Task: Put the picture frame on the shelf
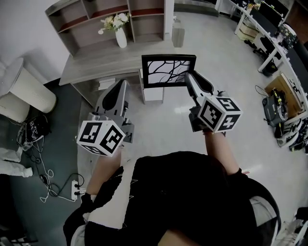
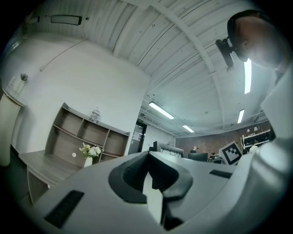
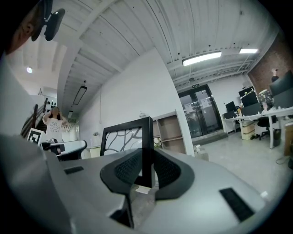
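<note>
Picture frame [image 1: 168, 70] hangs mid-carry, its edge clamped in the right gripper [image 1: 187, 77] fingers; left gripper [image 1: 124, 84] fingers together, empty. Next: reach past the desk [image 1: 108, 63] to the shelf [image 1: 94, 21].

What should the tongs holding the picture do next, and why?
Probably carry it forward toward the shelf. The right tongs grip the picture frame by its side edge, upright in the air, and the shelf stands farther ahead, behind the desk. It seems wise to aim for a compartment away from the vase of flowers.
</note>
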Available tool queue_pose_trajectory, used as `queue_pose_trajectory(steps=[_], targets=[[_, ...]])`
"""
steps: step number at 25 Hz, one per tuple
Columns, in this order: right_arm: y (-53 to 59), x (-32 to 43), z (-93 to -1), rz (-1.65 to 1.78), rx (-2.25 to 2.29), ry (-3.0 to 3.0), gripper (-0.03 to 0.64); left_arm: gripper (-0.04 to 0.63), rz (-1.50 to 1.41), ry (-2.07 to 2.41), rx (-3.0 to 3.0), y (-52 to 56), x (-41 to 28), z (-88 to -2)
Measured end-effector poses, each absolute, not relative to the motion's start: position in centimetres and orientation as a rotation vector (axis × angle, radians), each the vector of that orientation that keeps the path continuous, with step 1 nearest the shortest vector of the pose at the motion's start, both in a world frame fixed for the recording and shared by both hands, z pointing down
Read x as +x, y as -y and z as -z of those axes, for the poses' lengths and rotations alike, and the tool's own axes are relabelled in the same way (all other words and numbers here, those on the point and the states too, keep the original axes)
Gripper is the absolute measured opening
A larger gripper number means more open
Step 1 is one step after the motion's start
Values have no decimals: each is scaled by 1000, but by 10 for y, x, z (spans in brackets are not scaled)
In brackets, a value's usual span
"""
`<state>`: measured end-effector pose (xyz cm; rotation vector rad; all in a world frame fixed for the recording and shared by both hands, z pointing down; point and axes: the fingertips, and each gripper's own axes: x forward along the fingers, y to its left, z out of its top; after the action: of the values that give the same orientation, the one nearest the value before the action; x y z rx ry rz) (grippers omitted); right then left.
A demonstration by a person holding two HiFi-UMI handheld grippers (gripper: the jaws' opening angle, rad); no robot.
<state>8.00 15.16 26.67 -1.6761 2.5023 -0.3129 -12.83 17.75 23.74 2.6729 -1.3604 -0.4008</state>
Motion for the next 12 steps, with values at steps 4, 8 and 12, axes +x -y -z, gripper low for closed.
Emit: queue_pose_trajectory(steps=[4, 8, 12], targets=[[-145, 80, -274, 330, -1696, -2494, 84, 11, 387, 1355, 2672, -170, -131, -245], [-139, 82, -287, 378, -1715, -2490, 83, 11, 365, 1329, 2643, -159, -127, -258], [-132, 87, -297, 391, -1713, -2492, 83, 11, 357, 1296, 2647, -152, -118, -269]])
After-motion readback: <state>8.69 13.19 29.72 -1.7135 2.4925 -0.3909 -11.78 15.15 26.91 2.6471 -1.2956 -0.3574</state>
